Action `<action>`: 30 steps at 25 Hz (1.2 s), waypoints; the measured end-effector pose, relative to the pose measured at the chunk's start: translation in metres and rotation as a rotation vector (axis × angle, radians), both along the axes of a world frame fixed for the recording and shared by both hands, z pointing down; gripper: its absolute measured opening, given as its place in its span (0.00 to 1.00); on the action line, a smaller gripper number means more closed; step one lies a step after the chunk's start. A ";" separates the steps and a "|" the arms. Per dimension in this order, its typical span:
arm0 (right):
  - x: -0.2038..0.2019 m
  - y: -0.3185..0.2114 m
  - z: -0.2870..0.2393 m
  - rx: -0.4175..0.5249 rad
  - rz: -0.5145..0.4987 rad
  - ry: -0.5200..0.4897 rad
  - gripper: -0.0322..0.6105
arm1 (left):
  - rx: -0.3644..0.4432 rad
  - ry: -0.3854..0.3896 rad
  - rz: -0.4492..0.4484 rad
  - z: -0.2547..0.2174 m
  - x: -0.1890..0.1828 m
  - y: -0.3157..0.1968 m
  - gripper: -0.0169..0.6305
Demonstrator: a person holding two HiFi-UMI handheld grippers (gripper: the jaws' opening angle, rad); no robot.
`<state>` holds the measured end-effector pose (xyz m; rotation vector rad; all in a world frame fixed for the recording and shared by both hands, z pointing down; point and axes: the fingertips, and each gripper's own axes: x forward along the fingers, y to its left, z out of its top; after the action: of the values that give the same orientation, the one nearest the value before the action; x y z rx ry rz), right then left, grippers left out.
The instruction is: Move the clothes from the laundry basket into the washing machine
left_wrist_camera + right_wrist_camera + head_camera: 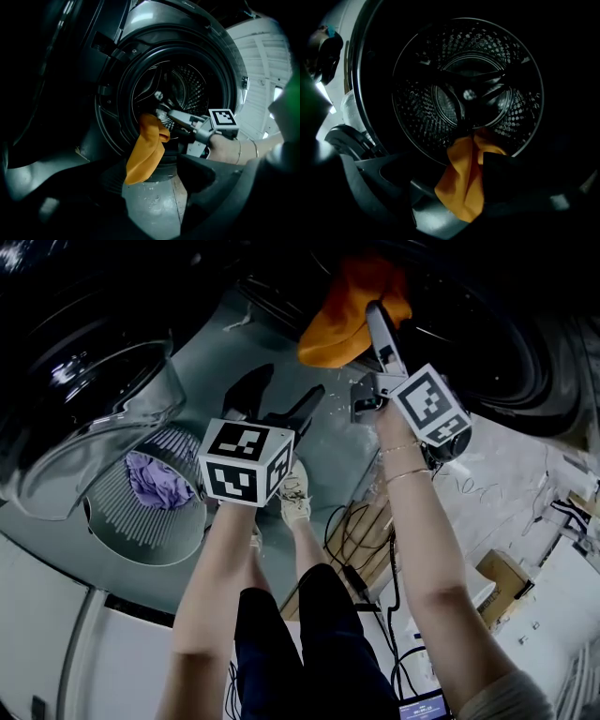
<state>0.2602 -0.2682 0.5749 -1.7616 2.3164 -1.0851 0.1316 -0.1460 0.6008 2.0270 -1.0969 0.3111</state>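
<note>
Right tool (367, 354) stands spread at the mouth of the washing machine (154, 28), its jaws either side of the orange cloth (461, 185) without pinching it. Left tool (289, 381) hangs spread and empty above the floor. The cloth lies draped over the door's lower rim, its top just inside the drum (417, 117) and most of it hanging outside. Done well, this step likely calls for a fresh pinch high on the cloth and a carry deep past the rim, so nothing trails out. It looks thin, limp and folded lengthwise. A purple garment (150, 479) lies in the laundry basket (131, 526).
</note>
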 end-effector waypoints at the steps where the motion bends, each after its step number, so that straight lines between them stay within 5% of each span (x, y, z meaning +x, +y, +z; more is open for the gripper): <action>1: -0.001 0.011 0.010 -0.021 -0.013 0.014 0.75 | -0.003 -0.002 0.003 0.001 0.001 0.001 0.55; 5: -0.004 0.052 0.051 -0.104 -0.043 0.046 0.70 | -0.013 -0.014 0.017 0.011 0.000 0.007 0.55; 13: -0.006 0.075 0.124 -0.265 -0.091 0.120 0.69 | 0.019 0.020 0.011 0.019 0.000 0.011 0.39; 21: -0.008 0.062 0.129 -0.264 -0.112 0.166 0.36 | 0.032 0.043 -0.029 0.021 -0.004 0.012 0.20; 24: -0.008 0.066 0.119 -0.257 -0.114 0.160 0.11 | 0.037 0.047 -0.042 0.019 -0.004 0.009 0.20; 30: -0.015 0.061 0.062 -0.092 -0.112 0.136 0.10 | 0.035 0.065 -0.075 0.012 -0.003 0.007 0.20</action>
<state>0.2455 -0.2076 0.6366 -1.8108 2.5107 -1.1393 0.1288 -0.1388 0.6124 2.0069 -1.1413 0.1875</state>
